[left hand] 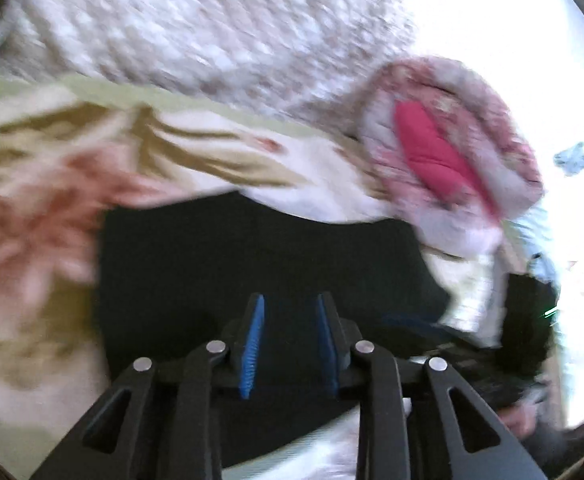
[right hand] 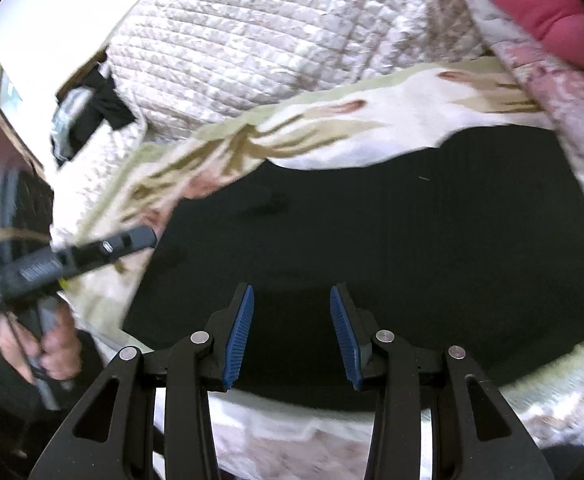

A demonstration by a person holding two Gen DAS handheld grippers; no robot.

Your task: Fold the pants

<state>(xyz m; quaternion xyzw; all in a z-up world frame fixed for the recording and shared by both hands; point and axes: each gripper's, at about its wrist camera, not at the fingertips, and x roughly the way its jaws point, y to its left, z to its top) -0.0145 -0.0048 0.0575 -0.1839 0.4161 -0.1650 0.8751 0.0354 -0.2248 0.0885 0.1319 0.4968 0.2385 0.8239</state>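
Observation:
The black pants [left hand: 251, 256] lie flat as a wide dark rectangle on a floral sheet; in the right wrist view the pants [right hand: 392, 232] fill the middle. My left gripper [left hand: 291, 298] hovers over their near part, its blue pads apart with only the cloth below them. My right gripper [right hand: 292, 288] stands open over the near edge of the pants, nothing between its pads. A hand [right hand: 57, 350] at the left holds the left tool's handle, whose black tip reaches the pants' left edge.
The floral sheet [left hand: 31, 200] [right hand: 332, 120] covers the bed around the pants. A white quilted spread [left hand: 211, 20] [right hand: 251, 20] lies behind. A rolled pink and red quilt [left hand: 432, 152] [right hand: 532, 8] sits at the far right. Dark clothes [right hand: 91, 112] hang at the left.

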